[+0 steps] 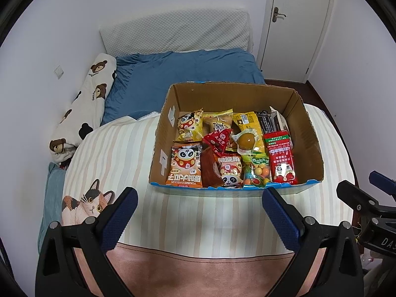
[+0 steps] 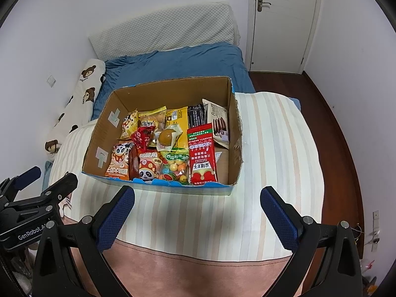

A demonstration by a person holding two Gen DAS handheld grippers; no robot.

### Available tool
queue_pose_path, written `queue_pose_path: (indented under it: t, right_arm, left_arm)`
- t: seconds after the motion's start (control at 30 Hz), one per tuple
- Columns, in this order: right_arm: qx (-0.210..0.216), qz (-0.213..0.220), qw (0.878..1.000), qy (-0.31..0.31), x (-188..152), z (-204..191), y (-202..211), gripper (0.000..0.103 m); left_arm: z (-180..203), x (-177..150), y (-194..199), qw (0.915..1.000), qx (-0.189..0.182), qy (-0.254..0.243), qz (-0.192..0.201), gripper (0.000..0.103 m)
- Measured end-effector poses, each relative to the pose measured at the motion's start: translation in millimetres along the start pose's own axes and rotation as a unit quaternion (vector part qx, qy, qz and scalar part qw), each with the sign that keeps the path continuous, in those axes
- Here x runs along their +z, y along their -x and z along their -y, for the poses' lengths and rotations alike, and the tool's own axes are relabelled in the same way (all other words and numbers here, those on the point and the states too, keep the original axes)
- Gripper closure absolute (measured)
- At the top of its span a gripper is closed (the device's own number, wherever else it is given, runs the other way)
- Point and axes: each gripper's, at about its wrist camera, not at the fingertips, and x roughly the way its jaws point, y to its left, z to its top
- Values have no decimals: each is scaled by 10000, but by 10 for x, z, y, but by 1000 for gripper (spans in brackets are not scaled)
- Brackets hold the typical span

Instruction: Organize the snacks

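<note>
Both claws are held spread wide and empty above the striped blanket (image 1: 198,212), short of the cardboard box (image 1: 309,133). The left gripper (image 1: 199,212) is aimed at the box's near wall, which sits at twelve o'clock from it. The right gripper (image 2: 198,212) has the box slightly toward eleven o'clock.

Trouble is most likely to come from the packing. The snacks are laid overlapping, so a packet pinched by one corner may drag its neighbour up with it. The red triangular pouch (image 1: 219,138) lies loose on top of the others and could be knocked aside. The candy ball bag (image 1: 255,173) is glossy and lumpy, and a shallow grip could slip off it. The box rests on soft bedding, so a downward push could tip or slide it. The two grippers are close together, the right gripper seen at three o'clock in the left view, and a collision is possible if both reach in at once.

The box is open-topped, with torn blue-printed rims. Inside, the orange panda packet (image 1: 185,165) is placed at the near left, and the red sachet (image 1: 282,160) stands against the right side. A yellow packet with a brown egg (image 1: 248,136) is seen near the middle, with dark wafer packs (image 2: 219,121) at the far right corner.
</note>
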Motion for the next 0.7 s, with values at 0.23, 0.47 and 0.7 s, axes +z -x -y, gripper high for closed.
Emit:
queue_pose_path:
  t: [0.23,0.47,0.7]
  right_arm:
    - [-6,-15,10000,-10,-1,-6,2,0]
    - [4,-38,10000,-48,-27,0,1,0]
    - [2,-75,9999,-88,-81,6,-31,0]
  left_arm:
    - [7,6,15,10000,-18,-1,-7,0]
    - [20,8,30,10000,-39,-16,-15,0]
    - [16,-8,22,10000,-61,-22,-23,0]
